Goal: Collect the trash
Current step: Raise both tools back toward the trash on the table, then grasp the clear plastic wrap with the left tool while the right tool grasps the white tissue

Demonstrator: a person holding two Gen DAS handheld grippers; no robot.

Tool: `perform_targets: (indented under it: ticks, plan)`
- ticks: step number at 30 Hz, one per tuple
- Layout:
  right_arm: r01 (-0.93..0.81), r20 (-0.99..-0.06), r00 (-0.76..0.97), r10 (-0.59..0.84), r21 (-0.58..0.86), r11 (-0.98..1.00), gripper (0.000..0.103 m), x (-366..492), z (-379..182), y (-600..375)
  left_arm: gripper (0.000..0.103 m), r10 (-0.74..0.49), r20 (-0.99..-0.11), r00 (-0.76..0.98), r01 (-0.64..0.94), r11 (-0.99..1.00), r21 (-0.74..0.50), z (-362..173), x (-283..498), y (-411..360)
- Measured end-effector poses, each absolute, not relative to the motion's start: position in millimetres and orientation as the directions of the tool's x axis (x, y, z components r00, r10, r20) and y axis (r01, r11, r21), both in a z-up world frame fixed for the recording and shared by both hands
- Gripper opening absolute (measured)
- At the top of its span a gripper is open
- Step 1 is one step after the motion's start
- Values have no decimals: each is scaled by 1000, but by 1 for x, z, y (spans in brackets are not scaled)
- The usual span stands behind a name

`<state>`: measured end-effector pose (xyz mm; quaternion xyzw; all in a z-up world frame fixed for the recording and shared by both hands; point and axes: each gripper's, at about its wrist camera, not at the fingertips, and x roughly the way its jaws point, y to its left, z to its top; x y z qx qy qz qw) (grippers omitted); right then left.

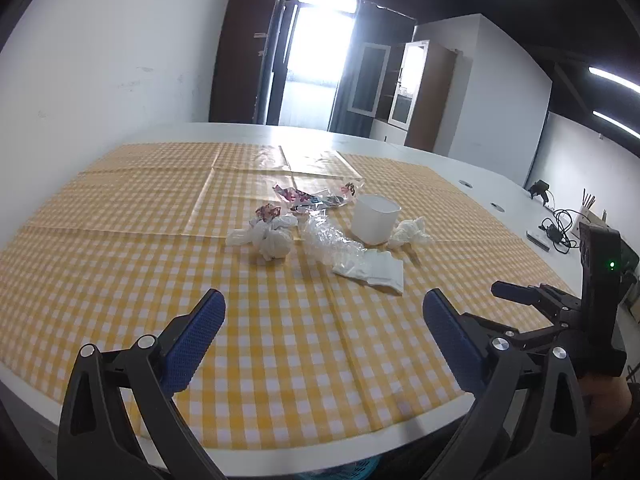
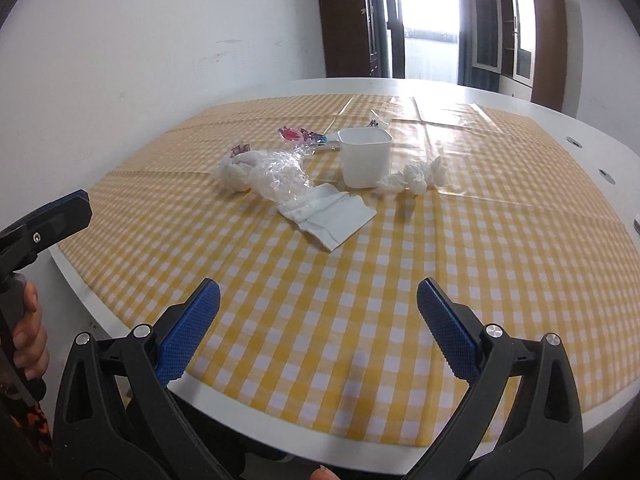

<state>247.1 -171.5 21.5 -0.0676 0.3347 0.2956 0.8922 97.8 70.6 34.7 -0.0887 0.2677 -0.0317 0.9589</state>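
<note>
Trash lies in the middle of a yellow checked tablecloth (image 1: 120,216): a white plastic cup (image 1: 374,219) (image 2: 364,156), crumpled white tissues (image 1: 272,240) (image 2: 416,176), a flat napkin (image 1: 376,270) (image 2: 332,220), clear crumpled plastic (image 1: 332,240) (image 2: 280,176) and colourful wrappers (image 1: 308,198) (image 2: 298,134). My left gripper (image 1: 324,304) is open and empty above the near edge. My right gripper (image 2: 318,294) is open and empty, also short of the trash. The right gripper shows in the left wrist view (image 1: 520,292).
The white table (image 2: 560,128) extends beyond the cloth, with cables and a small device (image 1: 556,232) at its right end. A white wall (image 1: 100,60) stands left, a bright doorway (image 1: 316,52) and cabinets (image 1: 404,80) behind.
</note>
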Motion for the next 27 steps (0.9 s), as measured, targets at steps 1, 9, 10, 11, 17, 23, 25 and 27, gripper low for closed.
perform_targets:
  ticks: [1,9,10,11,17,23,25,27]
  plan:
    - [-576,-645,596,479,72,814,94,254,21,-167,97,-117,-514,850,18,981,-194,35,107,71]
    - [-606,-703,528,477,82,791,92,302,14,-143,97,-131,-549,825,7,975,-222,33,159,76]
    - [-607,-707,525,474,80,791,92,307,13,-140,97,-135,-557,820,8,975,-224,32,166,76]
    - [-610,-710,521,474,78,788,91,310,12,-137,97,-140,-564,813,10,974,-228,31,173,77]
    - [-646,-744,459,485,95,758,85,334,3,-118,95,-190,-611,768,38,967,-254,27,215,80]
    - [-647,-784,406,470,117,753,67,353,-10,-107,93,-201,-663,721,56,971,-233,11,250,76]
    - [-645,-791,397,466,121,755,64,357,-15,-107,92,-205,-678,706,63,972,-227,5,261,75]
    - [-638,-797,385,465,135,758,55,361,-18,-109,89,-204,-689,695,65,973,-223,-1,269,74]
